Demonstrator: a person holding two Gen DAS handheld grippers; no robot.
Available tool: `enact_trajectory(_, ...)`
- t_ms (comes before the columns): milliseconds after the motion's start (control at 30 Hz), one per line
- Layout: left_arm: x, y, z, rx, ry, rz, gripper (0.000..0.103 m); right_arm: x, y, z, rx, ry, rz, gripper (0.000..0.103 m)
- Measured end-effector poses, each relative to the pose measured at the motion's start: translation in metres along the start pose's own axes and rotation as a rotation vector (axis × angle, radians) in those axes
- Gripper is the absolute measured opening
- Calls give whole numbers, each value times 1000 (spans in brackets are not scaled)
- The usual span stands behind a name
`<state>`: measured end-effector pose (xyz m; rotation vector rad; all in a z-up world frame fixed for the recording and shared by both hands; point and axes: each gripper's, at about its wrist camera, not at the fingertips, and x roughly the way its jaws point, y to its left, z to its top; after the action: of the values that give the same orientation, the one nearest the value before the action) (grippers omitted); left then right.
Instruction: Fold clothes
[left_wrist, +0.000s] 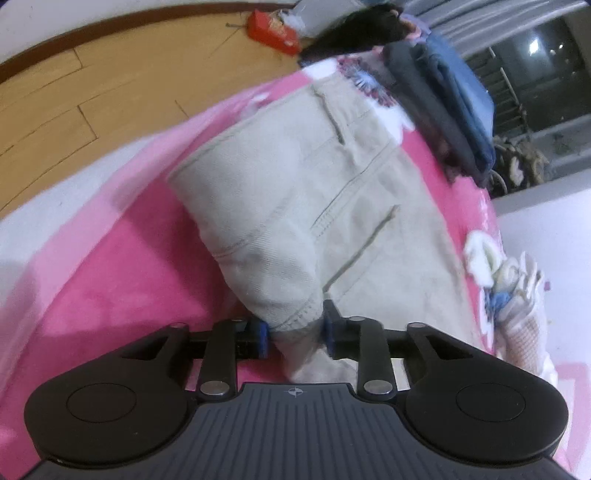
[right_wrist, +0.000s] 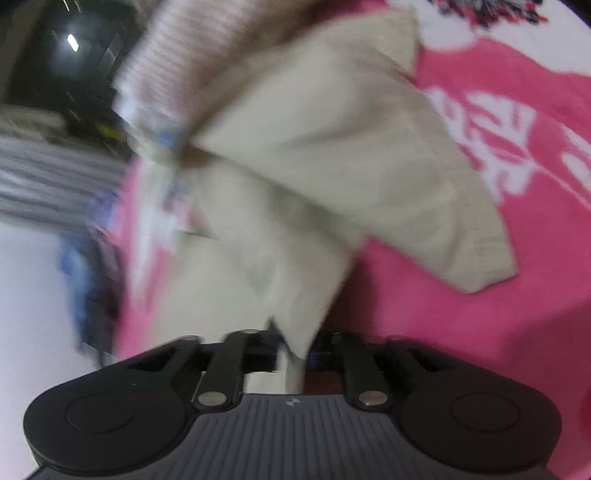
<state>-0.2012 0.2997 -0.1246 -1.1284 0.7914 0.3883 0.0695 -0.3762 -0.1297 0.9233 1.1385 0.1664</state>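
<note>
Beige trousers (left_wrist: 314, 192) lie on a pink blanket (left_wrist: 122, 280), seams and pocket slits facing up. My left gripper (left_wrist: 297, 326) is shut on a bunched corner of the beige cloth, its blue pads pressing both sides. In the right wrist view, which is blurred, the same beige trousers (right_wrist: 332, 166) hang in folds over the pink blanket (right_wrist: 498, 314). There my right gripper (right_wrist: 295, 354) is shut on a thin fold of the beige cloth that runs down between its fingers.
Folded dark and blue clothes (left_wrist: 454, 110) are stacked at the blanket's far end, near a dark garment (left_wrist: 354, 29). A red box (left_wrist: 273, 31) lies on the wooden floor (left_wrist: 74, 103). White socks and a mesh bag (left_wrist: 517, 288) sit at the right edge. A pink knitted sleeve (right_wrist: 166, 62) shows upper left.
</note>
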Motion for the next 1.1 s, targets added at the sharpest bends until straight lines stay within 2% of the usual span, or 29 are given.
enact_trajectory(67,-8,5,6,-3,31,-26,39,-7,-2,5,28,34,-7,23)
enact_trajectory(133,-25,1,12,83,53,7,47,-26,13,6,-72,39,-93,44)
enact_trajectory(167,-35,-1,13,137,60,47,47,-36,22,4,-142,36,-150,48)
enact_trajectory(200,-45,-3,14,191,66,87,47,-47,31,0,-219,43,-203,48)
enact_trajectory(267,-72,-7,20,291,57,142,47,-64,50,-11,-365,74,-227,48)
enact_trajectory(333,-97,-15,27,367,0,159,47,-79,77,-24,-529,79,-194,48)
enact_trajectory(433,-103,-39,42,452,-101,107,47,-82,119,-44,-756,2,-102,47)
enact_trajectory(500,-83,-59,44,491,-110,60,47,-61,141,-51,-844,-27,-57,43)
enact_trajectory(533,-64,-72,41,528,-88,40,47,-48,153,-54,-886,-34,-40,39)
enact_trajectory(600,-26,-98,34,606,-41,2,47,-15,176,-61,-961,-37,-23,37)
enact_trajectory(700,21,-128,8,796,23,41,47,36,205,-69,-1091,-32,-16,30)
enact_trajectory(767,43,-133,-7,891,50,101,47,63,216,-75,-1175,-15,-7,27)
enact_trajectory(833,49,-124,-17,932,60,147,47,83,219,-82,-1256,-16,-15,27)
enact_trajectory(967,49,-110,-28,954,60,177,47,122,201,-79,-1343,31,-101,27)
enact_trajectory(1033,47,-107,-35,998,62,192,47,134,182,-73,-1331,74,-115,27)
enact_trajectory(1100,47,-108,-38,1025,72,207,47,128,172,-66,-1297,82,-77,26)
